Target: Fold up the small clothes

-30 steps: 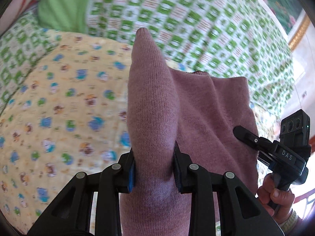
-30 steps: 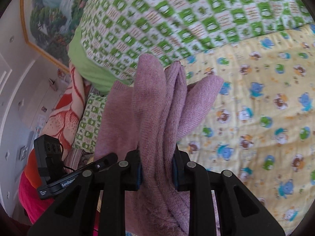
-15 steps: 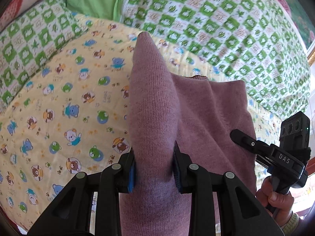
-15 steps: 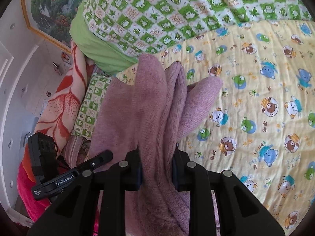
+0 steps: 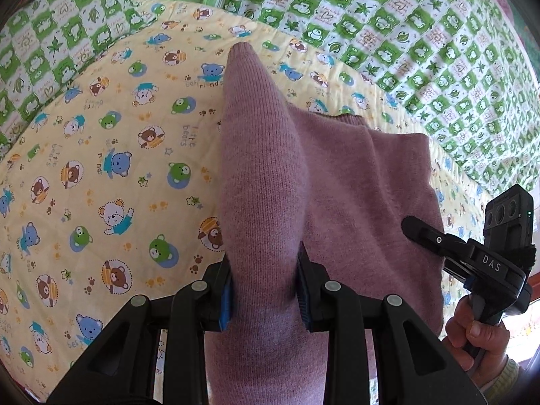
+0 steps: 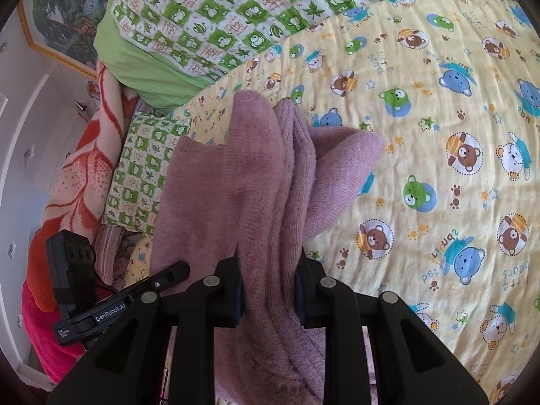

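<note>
Fuzzy matt knit on the mauve garment (image 5: 266, 168), soft printed cotton quilt (image 5: 111, 155), matt black plastic gripper fingers (image 6: 229, 290).

Garment (image 5: 354, 182) hangs between both grippers, over sheet (image 5: 111, 155). Left gripper (image 5: 265, 290) clamps one bunched end, right gripper (image 6: 270, 290) the other. Quilt (image 5: 422, 44) lies behind sheet. In right view, blanket (image 6: 84, 155) lies left of quilt, beside the sheet.

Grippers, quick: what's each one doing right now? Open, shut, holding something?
Left gripper: shut on the purple knit garment.
Right gripper: shut on a bunched edge of the same garment.
</note>
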`<state>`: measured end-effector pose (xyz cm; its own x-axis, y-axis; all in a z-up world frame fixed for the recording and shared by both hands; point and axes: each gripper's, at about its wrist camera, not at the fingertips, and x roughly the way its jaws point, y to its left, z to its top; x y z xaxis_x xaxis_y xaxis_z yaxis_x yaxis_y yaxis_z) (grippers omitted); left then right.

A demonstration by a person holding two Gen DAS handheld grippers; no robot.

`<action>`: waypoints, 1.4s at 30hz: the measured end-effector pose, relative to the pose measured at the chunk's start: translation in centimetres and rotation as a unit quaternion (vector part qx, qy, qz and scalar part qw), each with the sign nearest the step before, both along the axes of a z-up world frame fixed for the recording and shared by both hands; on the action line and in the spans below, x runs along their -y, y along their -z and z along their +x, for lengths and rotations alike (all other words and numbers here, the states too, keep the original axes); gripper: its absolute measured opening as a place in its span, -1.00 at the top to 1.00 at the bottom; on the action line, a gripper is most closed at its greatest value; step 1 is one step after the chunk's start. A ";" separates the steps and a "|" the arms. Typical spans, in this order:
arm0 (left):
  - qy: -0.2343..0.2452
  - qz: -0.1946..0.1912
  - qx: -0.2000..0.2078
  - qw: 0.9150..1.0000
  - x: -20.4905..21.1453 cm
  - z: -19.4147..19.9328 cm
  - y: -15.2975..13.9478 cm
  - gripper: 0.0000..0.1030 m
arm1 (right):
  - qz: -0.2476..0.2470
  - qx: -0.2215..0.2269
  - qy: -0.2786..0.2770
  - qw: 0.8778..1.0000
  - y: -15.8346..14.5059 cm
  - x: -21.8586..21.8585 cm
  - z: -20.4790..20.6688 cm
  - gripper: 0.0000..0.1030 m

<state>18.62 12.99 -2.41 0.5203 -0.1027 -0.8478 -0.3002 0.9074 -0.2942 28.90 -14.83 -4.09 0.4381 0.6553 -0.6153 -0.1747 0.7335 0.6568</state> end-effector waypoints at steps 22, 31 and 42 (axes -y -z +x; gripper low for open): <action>-0.015 -0.032 -0.021 0.999 -2.0 -0.6 2.3 -0.18 | -0.010 -0.035 0.026 0.999 2.6 1.6 0.9 0.12; -0.011 -0.032 -0.019 0.999 -2.6 -6.0 1.7 -0.32 | -0.004 -0.025 0.057 0.998 0.5 5.0 -4.2 0.10; -0.003 -0.031 -0.045 0.998 -1.9 -8.9 2.4 -0.32 | -0.019 -0.015 0.064 0.998 -0.1 4.0 -6.0 0.03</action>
